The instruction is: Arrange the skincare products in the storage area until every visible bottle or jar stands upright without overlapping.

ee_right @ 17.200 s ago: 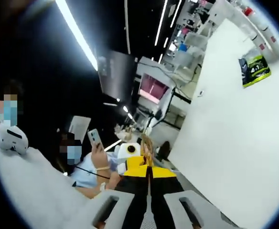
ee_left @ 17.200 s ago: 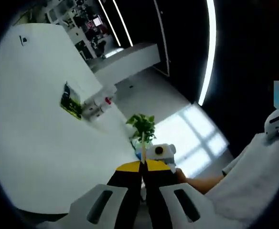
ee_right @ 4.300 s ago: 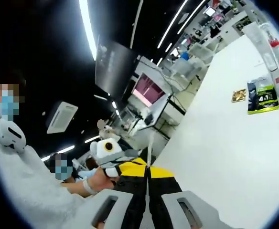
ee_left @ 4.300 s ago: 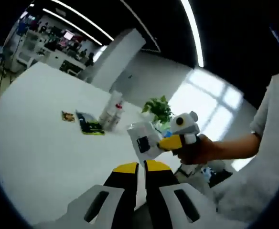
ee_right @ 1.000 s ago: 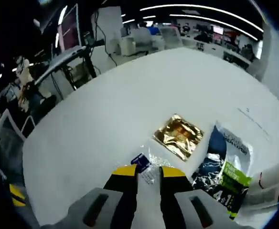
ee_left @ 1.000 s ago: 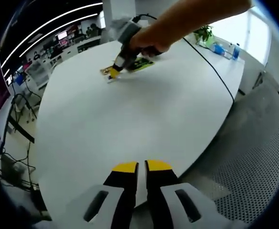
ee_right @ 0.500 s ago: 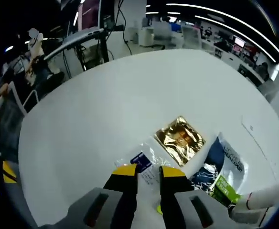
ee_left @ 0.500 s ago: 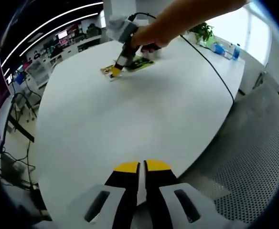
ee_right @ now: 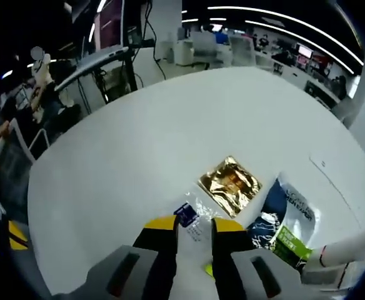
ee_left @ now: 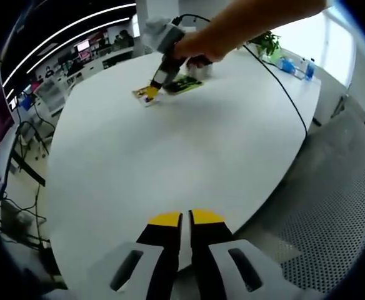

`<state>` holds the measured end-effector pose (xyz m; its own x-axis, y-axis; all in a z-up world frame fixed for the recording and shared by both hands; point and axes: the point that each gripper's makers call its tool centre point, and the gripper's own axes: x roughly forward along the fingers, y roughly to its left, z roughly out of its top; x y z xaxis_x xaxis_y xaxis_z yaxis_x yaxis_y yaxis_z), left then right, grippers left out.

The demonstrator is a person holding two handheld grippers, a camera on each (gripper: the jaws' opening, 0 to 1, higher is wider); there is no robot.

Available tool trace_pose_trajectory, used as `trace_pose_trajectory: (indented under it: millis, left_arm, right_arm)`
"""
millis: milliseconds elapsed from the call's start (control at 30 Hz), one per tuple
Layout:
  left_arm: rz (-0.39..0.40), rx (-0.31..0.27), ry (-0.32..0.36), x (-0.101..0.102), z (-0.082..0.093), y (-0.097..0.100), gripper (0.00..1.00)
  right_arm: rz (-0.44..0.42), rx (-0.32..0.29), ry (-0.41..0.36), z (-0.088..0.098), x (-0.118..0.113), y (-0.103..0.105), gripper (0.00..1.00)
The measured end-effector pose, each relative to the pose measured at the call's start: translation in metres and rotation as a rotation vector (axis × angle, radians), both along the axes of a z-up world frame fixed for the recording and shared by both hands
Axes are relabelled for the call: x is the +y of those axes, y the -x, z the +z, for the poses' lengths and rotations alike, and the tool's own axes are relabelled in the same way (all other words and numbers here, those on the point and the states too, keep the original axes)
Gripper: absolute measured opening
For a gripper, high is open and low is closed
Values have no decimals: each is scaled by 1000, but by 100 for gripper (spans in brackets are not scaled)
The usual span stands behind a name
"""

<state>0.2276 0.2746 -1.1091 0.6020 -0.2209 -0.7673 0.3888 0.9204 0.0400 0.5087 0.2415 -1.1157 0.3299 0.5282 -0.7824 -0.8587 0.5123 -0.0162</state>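
In the right gripper view my right gripper [ee_right: 194, 225] hovers low over the white table [ee_right: 126, 156], jaws a little apart. A clear sachet with a blue label [ee_right: 190, 220] lies on the table between and just past the tips. Beyond it lie a gold foil sachet [ee_right: 230, 178] and a blue and green pouch [ee_right: 287, 226]. A white bottle with a red ring [ee_right: 348, 250] shows at the right edge. The left gripper view shows my left gripper [ee_left: 185, 218] shut and empty at the table's near edge. Across the table a hand holds the right gripper [ee_left: 160, 70] over the sachets [ee_left: 145, 94].
A cable [ee_left: 276, 81] runs from the right gripper across the table's right side. A potted plant [ee_left: 267, 42] and blue bottles [ee_left: 292, 64] stand at the far right end. Desks and chairs [ee_right: 76, 75] surround the table. Grey perforated flooring [ee_left: 332, 206] lies to the right.
The right gripper's jaws have spread slightly over the clear sachet and its view has shifted a little. The left gripper stays shut and still.
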Motion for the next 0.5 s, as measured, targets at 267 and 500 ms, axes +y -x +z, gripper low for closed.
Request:
trace_pose_trajectory:
  millis: [267, 500]
  left_arm:
    - [-27, -17, 5, -6, 2, -1, 3]
    - [-73, -28, 31, -19, 5, -1, 5]
  right_arm:
    - [-2, -86, -110, 62, -16, 19, 22]
    - [-25, -131, -209, 102, -44, 58, 28]
